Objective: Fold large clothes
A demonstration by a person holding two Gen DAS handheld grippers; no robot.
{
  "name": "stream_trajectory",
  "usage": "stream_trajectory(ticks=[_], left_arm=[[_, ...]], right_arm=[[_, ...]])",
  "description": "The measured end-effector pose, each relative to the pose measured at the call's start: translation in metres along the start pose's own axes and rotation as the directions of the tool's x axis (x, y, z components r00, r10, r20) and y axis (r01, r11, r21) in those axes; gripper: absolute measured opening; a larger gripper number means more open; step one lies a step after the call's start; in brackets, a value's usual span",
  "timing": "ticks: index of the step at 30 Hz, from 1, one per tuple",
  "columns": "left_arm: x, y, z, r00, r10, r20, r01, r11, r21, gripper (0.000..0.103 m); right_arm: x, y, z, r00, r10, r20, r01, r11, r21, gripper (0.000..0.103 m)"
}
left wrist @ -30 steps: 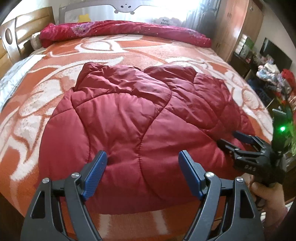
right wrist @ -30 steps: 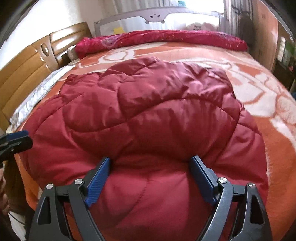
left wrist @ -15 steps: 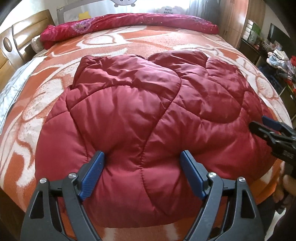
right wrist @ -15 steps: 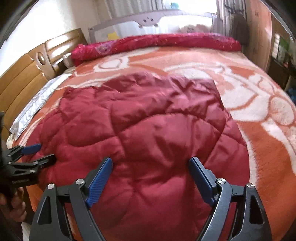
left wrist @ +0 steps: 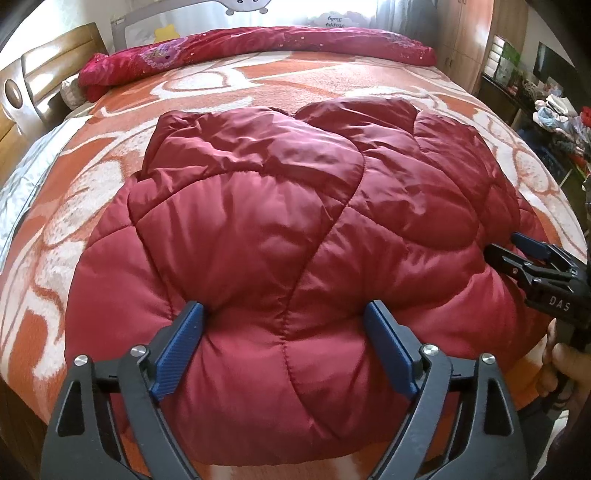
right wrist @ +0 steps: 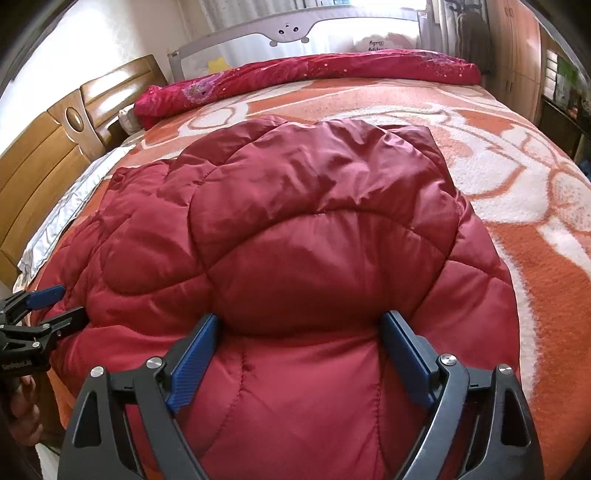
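Note:
A dark red quilted padded coat (left wrist: 280,229) lies folded into a broad bundle on the orange-and-white bed blanket (left wrist: 258,81); it also fills the right wrist view (right wrist: 303,236). My left gripper (left wrist: 284,314) is open, its blue pads pressed into the coat's near edge on either side of a puffed section. My right gripper (right wrist: 299,321) is open too, its pads pushed into the near edge further right. Each gripper shows in the other's view, at the coat's side: the right one (left wrist: 517,251) and the left one (right wrist: 59,306).
A rolled red floral quilt (left wrist: 258,48) lies along the far side of the bed before a grey bed rail (right wrist: 295,33). A wooden headboard (right wrist: 48,155) stands on the left. Cluttered shelves and wardrobes (left wrist: 546,96) stand on the right.
Both grippers have pushed forward and down into the coat's near edge. The coat has stayed in place on the bed.

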State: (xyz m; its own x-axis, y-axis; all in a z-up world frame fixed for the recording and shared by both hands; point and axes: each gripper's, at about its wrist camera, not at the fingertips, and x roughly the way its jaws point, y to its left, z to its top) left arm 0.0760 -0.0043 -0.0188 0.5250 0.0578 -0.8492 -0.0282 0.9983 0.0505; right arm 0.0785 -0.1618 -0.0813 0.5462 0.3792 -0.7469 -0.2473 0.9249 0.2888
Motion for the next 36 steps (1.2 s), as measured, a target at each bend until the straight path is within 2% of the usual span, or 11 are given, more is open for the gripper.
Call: stream_trajectory(ticks=[5,8,10,13,16,21,36], left_arm=[[0.003,0.0,0.001,1.0,0.002,-0.006,-0.002,1.0,0.0,0.093],[0.003,0.0,0.002,1.0,0.0,-0.005,0.0,1.0,-0.001,0.094],[0.003,0.0,0.002,1.0,0.0,-0.004,0.0,1.0,-0.002,0.094],[0.003,0.0,0.002,1.0,-0.001,-0.004,0.001,1.0,-0.002,0.094],[0.003,0.0,0.002,1.0,-0.004,-0.005,0.004,1.0,-0.002,0.094],[0.004,-0.001,0.001,1.0,0.001,-0.001,-0.001,1.0,0.001,0.094],[-0.002,0.0,-0.002,1.0,0.005,0.006,-0.005,1.0,-0.003,0.094]], right_arm=[[-0.026,0.006,0.007,1.0,-0.017,0.021,0.017,1.0,0.006,0.087],[-0.053,0.016,0.007,0.997,0.0,0.079,0.002,1.0,-0.02,0.087],[-0.06,0.022,0.007,0.997,0.02,0.08,-0.016,0.999,-0.042,0.087],[-0.05,0.028,0.002,0.999,0.039,0.029,-0.037,0.997,-0.061,0.087],[-0.024,0.026,-0.006,0.999,0.003,-0.039,-0.005,0.998,-0.059,0.088],[-0.01,0.015,-0.01,1.0,0.009,-0.026,-0.009,0.999,-0.036,0.09],[-0.013,0.012,-0.018,1.0,0.015,0.001,-0.015,0.999,-0.041,0.09]])
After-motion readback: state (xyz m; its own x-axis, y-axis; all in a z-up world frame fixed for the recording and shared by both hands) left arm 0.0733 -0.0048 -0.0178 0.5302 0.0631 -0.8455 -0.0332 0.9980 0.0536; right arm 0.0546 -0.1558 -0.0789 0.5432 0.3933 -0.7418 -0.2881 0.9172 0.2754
